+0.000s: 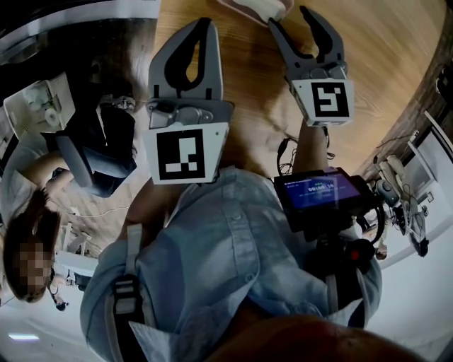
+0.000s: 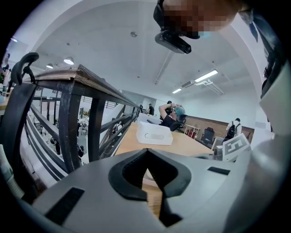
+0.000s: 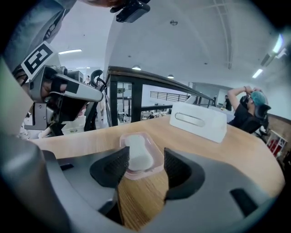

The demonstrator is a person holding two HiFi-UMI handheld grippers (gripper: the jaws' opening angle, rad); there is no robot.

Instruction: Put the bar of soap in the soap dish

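Lower centre of the right gripper view: a white bar of soap [image 3: 137, 154] lies inside the pink soap dish [image 3: 155, 169] on the wooden tabletop [image 3: 86, 136]. The right claw [image 3: 145, 160] is released, its jaws spread wide and empty, the dish framed in the gap just beyond them. In the head view the dish [image 1: 260, 7] sits at the top edge, above the right claw [image 1: 290, 21]. The left claw [image 1: 201, 28], left of it, is clenched on nothing; its own view shows the tips [image 2: 148, 157] meeting. A white box [image 3: 198, 120] stands farther back, toward the right of the frame.
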